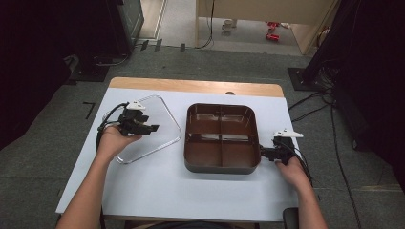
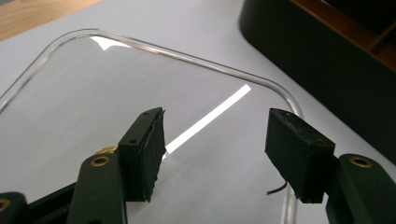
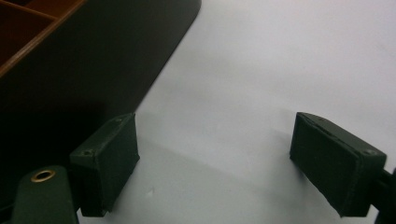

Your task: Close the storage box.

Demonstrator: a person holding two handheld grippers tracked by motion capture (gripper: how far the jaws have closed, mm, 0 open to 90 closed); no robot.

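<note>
Left gripper point(image 1: 154, 128), jaws spread, over clear lid point(image 1: 162, 114); nothing pinched. Slide one pad under rim just ahead, squeeze gently, keep level. Right gripper point(image 1: 262, 153) spread beside tray point(image 1: 222, 164).

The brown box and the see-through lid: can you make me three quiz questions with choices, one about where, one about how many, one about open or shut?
1. Where does the clear lid lie?
A. left of the brown box
B. on top of the box
C. on the floor

2. How many sections does the box have?
A. two
B. four
C. six

3. How are the left tongs?
A. shut on the lid
B. shut on the box
C. open over the lid

Answers:
1. A, the lid lies flat on the white table beside the box.
2. B, crossing dividers make four.
3. C, a gap shows between the pads.
</note>
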